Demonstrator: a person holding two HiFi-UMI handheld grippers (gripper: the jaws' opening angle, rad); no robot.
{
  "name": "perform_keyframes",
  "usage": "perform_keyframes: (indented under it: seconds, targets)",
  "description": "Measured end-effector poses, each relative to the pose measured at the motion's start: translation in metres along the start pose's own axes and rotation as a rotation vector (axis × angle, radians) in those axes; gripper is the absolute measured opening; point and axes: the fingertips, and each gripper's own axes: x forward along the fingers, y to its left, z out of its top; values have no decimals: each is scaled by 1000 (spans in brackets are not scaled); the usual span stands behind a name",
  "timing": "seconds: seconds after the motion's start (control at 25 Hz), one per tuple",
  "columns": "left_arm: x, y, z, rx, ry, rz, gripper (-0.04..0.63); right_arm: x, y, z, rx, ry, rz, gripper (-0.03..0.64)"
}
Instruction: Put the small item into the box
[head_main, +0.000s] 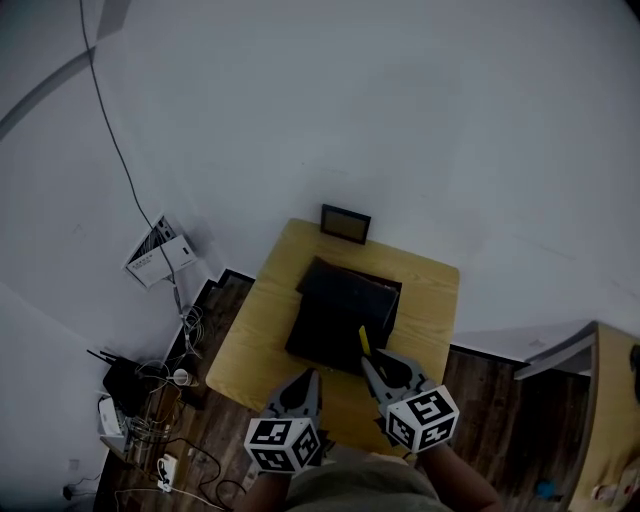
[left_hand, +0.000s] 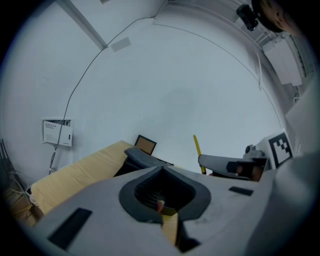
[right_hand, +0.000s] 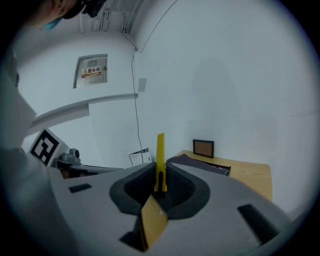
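Observation:
A black box (head_main: 340, 315) lies shut in the middle of the wooden table (head_main: 432, 290); it also shows as the dark box (left_hand: 145, 159) in the left gripper view and the box (right_hand: 200, 165) in the right gripper view. My right gripper (head_main: 368, 362) hangs over the box's near right corner, shut on a thin yellow cutter-like stick (head_main: 364, 340) that stands up out of the jaws. The stick (right_hand: 160, 155) points upward between the right gripper (right_hand: 160, 167) pads, and the left gripper view catches the stick (left_hand: 197, 150) too. My left gripper (head_main: 312, 378) hovers at the table's near edge, shut and empty (left_hand: 162, 167).
A small framed picture (head_main: 345, 223) stands at the table's far edge against the white wall. On the floor to the left lie a printed carton (head_main: 160, 255), tangled cables and a dark device (head_main: 150, 395). Another wooden piece of furniture (head_main: 610, 420) stands at the right.

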Motion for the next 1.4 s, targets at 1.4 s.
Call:
perform_keyframes:
  seconds: [1.4]
  targets:
    - [50,46,-37,-83,110,125,3,172,-48,-158,-292,678,143,52]
